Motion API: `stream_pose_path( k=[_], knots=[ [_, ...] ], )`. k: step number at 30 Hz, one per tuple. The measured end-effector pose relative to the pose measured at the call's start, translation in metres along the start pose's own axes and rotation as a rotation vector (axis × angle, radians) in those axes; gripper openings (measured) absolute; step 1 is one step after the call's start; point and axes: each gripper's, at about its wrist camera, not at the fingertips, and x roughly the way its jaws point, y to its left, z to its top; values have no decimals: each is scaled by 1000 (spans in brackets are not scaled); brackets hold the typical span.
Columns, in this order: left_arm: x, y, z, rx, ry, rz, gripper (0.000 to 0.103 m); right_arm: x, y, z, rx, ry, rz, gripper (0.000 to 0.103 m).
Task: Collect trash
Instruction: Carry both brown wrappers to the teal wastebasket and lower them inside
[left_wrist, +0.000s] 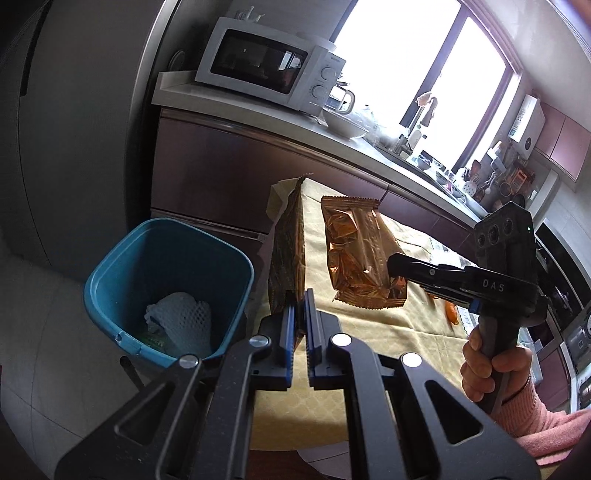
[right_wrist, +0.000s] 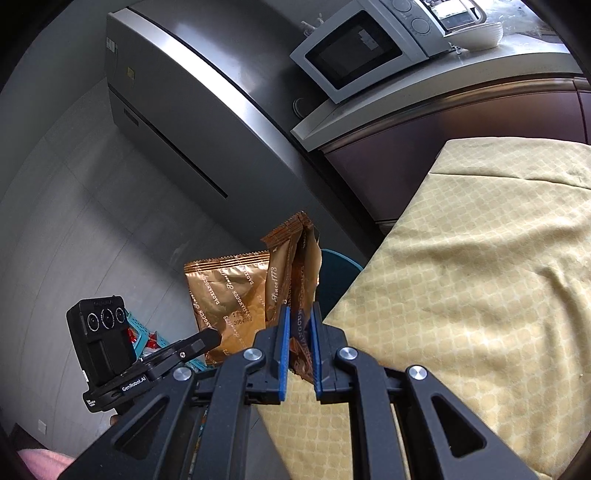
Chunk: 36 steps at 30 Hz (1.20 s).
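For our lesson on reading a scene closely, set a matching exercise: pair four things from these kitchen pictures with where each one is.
Things:
1. white foam net
2. microwave
3. copper wrapper in the left gripper
4. yellow tablecloth

Places:
A. on the counter beside the fridge
B. spread over the table
C. inside the blue bin
D. pinched between blue pads, raised above the table edge

Pairs: 1-C, 2-A, 3-D, 4-B
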Motion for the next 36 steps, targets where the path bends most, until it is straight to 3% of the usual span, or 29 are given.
stream_pose_path(
  k=[36],
  knots=[
    [22,54,-4,-85,40,140,5,73,24,9,-23,145,-23,9]
  ],
)
